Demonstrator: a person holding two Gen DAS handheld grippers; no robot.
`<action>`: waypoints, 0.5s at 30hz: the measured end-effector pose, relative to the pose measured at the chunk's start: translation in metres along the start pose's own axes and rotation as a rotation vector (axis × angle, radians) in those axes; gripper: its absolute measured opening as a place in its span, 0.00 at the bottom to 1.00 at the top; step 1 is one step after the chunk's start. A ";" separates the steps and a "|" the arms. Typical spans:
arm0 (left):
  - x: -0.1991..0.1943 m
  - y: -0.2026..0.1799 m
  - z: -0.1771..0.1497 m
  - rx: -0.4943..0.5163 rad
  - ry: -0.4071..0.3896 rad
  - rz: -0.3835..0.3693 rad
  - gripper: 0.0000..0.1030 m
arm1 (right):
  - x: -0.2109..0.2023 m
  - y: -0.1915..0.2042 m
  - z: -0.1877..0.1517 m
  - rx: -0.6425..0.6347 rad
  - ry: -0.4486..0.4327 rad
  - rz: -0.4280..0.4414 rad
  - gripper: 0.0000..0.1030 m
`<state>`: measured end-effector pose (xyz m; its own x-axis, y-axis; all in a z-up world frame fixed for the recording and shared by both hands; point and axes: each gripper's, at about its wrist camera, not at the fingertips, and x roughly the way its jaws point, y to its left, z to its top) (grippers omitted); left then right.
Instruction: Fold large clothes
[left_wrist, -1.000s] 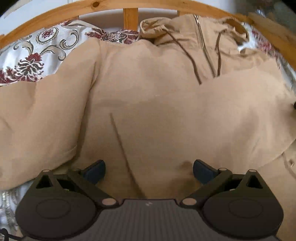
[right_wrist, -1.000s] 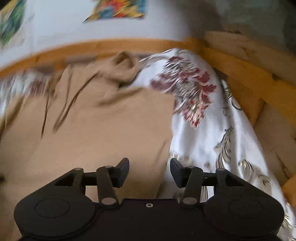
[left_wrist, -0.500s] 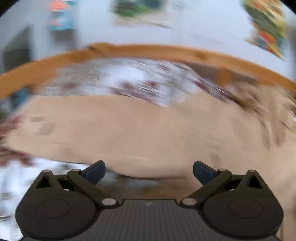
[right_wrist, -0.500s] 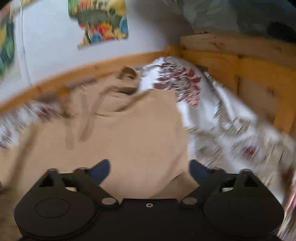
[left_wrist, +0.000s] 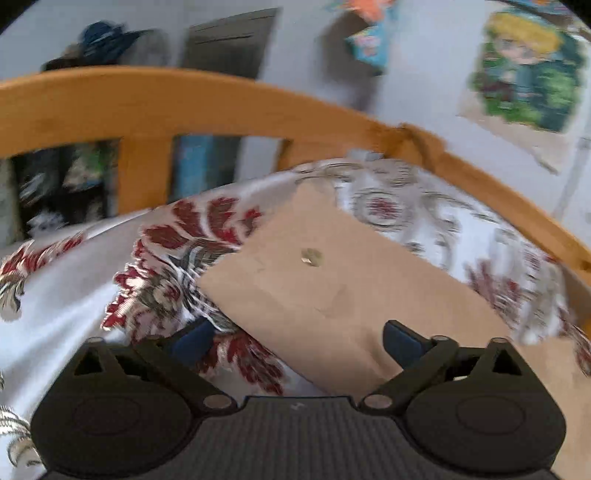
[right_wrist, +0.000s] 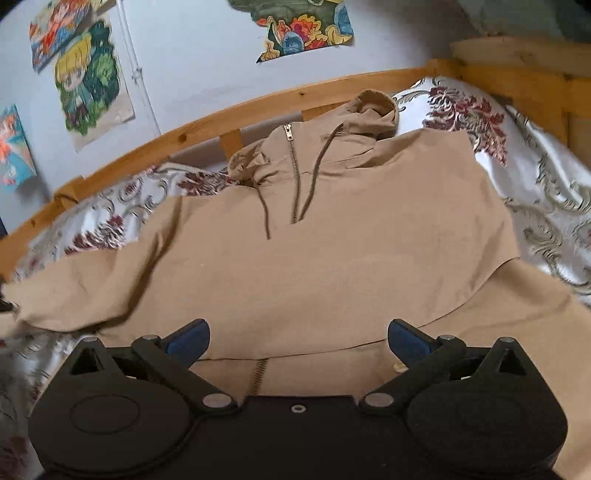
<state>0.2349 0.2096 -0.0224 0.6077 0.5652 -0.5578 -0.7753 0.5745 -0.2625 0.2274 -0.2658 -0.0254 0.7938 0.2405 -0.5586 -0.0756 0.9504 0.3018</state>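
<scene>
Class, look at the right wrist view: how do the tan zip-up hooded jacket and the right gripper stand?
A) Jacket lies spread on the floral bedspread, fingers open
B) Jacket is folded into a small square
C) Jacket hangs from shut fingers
A: the tan zip-up hooded jacket lies spread across the floral bedspread, and the right gripper has its fingers wide apart, gripping nothing.

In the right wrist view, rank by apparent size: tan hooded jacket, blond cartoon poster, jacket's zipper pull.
1. tan hooded jacket, fills most of the bed
2. blond cartoon poster
3. zipper pull, tiny; the poster hangs farther off, so true sizes stay unsure.

A wood-framed bed (right_wrist: 258, 99) with a white, red-flowered cover (right_wrist: 535, 177) carries a tan hooded jacket (right_wrist: 332, 258) spread flat across the frame's centre.
</scene>
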 end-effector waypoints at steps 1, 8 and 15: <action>0.001 0.000 0.000 -0.030 -0.007 0.020 0.90 | -0.001 -0.001 -0.003 -0.001 0.004 -0.009 0.99; -0.007 -0.017 0.003 0.023 -0.124 0.038 0.08 | 0.007 -0.020 -0.008 0.108 0.048 -0.017 0.99; -0.089 -0.071 0.011 0.185 -0.296 -0.215 0.04 | 0.001 -0.025 -0.006 0.138 0.028 0.007 0.99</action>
<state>0.2380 0.1255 0.0545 0.7968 0.5511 -0.2478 -0.5975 0.7798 -0.1871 0.2264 -0.2884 -0.0378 0.7764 0.2539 -0.5768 0.0043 0.9131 0.4078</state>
